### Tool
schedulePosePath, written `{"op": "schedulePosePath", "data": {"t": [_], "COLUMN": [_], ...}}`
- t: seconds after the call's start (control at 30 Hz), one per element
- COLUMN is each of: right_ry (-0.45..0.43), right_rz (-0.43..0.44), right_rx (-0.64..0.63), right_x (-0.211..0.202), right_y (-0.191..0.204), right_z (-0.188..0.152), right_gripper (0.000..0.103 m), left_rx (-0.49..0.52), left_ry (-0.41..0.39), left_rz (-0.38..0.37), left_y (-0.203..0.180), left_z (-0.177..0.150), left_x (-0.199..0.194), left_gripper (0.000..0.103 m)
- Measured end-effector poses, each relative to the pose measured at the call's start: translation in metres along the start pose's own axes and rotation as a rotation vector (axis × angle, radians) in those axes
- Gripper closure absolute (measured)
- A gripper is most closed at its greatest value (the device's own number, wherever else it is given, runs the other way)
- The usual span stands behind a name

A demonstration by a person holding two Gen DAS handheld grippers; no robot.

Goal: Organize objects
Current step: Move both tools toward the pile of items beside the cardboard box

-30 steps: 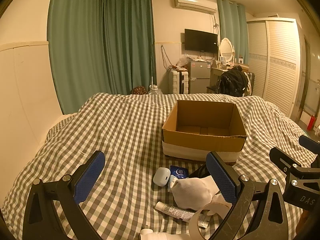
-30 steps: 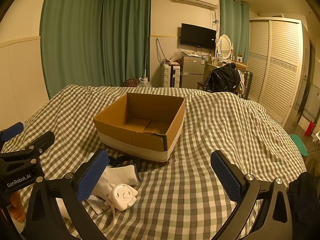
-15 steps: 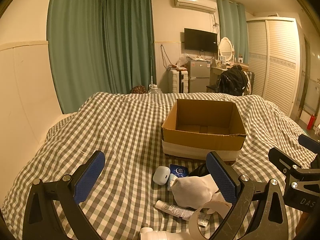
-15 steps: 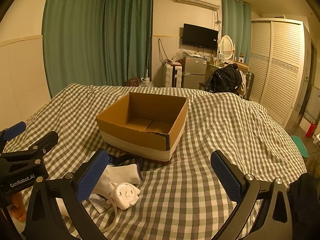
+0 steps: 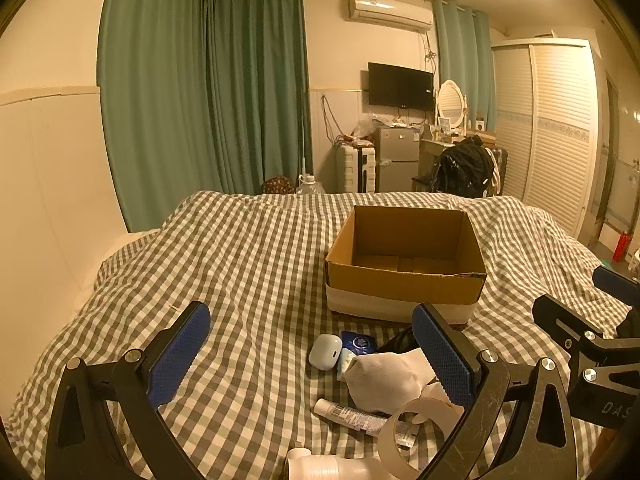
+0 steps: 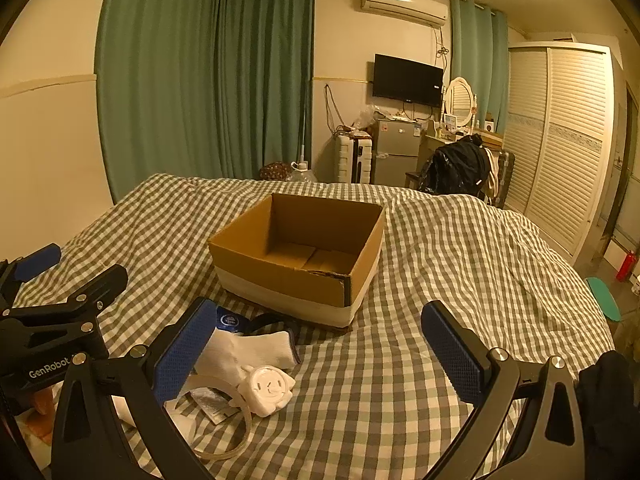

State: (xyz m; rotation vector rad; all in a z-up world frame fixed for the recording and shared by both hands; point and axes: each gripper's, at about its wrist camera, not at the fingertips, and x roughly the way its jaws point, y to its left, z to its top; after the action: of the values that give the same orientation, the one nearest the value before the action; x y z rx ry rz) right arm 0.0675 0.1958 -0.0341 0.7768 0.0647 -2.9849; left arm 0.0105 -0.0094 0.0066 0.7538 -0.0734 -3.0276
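Both grippers hang spread wide and empty above the checked bedcover [image 5: 248, 264], the left gripper [image 5: 310, 354] over the near clutter and the right gripper [image 6: 316, 354] beside it over barer cloth. Just beyond the left one lie a white earbud case [image 5: 325, 351], a white sock [image 5: 386, 374], a small tube [image 5: 352, 414] and a roll of tape [image 5: 404, 432]; a white round gadget [image 6: 267, 389] sits by the right gripper's left finger. The cardboard box [image 5: 404, 280] stands open just behind the pile, apparently empty, though its near floor is hidden. The first pick looks best made on the earbud case: it lies clear of the sock, so close squarely across its narrow sides, lift straight, then lower it well inside the box rim.
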Motion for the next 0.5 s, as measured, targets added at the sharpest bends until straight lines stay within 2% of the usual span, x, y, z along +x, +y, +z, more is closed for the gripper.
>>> {"op": "schedulePosePath", "data": {"t": [0.5], "right_ry": [-0.020], "right_rz": [0.052], "right_rx": [-0.003], "right_x": [-0.028], "right_y": [0.005], "right_z": [0.009], "right_gripper": [0.000], "left_rx": [0.014], "left_ry": [0.012], "left_rz": [0.004], "left_y": [0.007], "left_z": [0.009], "left_x": [-0.024], "left_gripper": [0.000]}}
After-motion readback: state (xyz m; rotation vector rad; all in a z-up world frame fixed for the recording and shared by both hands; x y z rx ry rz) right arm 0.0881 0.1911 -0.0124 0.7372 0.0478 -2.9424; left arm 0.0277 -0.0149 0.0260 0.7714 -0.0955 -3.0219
